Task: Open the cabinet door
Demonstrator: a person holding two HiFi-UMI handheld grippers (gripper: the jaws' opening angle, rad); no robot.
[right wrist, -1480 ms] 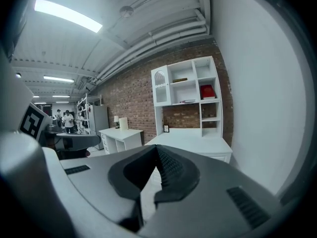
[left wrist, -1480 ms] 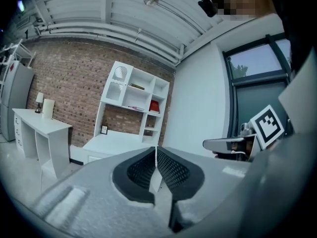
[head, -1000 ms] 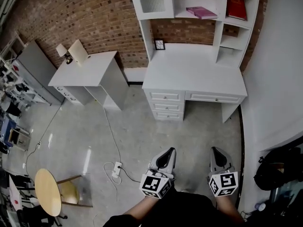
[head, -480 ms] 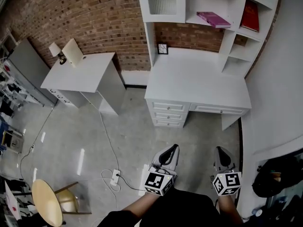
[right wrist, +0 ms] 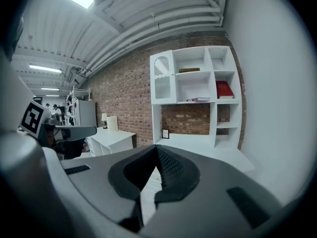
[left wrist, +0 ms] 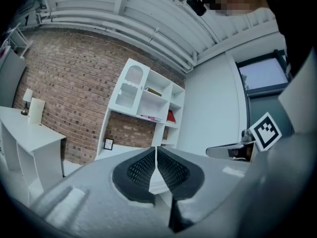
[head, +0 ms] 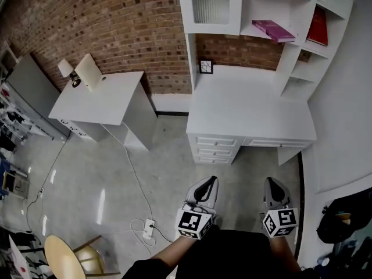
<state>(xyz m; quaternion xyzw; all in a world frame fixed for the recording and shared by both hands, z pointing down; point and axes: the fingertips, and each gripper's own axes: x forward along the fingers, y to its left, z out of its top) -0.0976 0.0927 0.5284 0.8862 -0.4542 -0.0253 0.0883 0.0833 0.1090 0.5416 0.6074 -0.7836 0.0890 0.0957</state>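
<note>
The cabinet door (head: pixel 210 4) is the white glass-fronted panel at the top left of the hutch on the white desk (head: pixel 250 106), and it stands closed. It shows too in the left gripper view (left wrist: pixel 130 86) and the right gripper view (right wrist: pixel 162 76). My left gripper (head: pixel 212 182) and right gripper (head: pixel 272 183) are held side by side over the floor, well short of the desk. Both point toward it. Each has its jaws together with nothing between them, seen also in the left gripper (left wrist: pixel 156 150) and right gripper (right wrist: pixel 157 148) views.
A pink book (head: pixel 273 30) and a red book (head: pixel 323 25) lie on the open shelves. A small frame (head: pixel 206 66) stands on the desk. A white side table (head: pixel 96 97) with a lamp (head: pixel 65 70) is left. A power strip (head: pixel 149 228), wooden chair (head: pixel 70 259) and black bag (head: pixel 343 217) sit nearby.
The desk and hutch have come nearer and shifted right in the head view. Both grippers travelled forward together, still shut and side by side.
</note>
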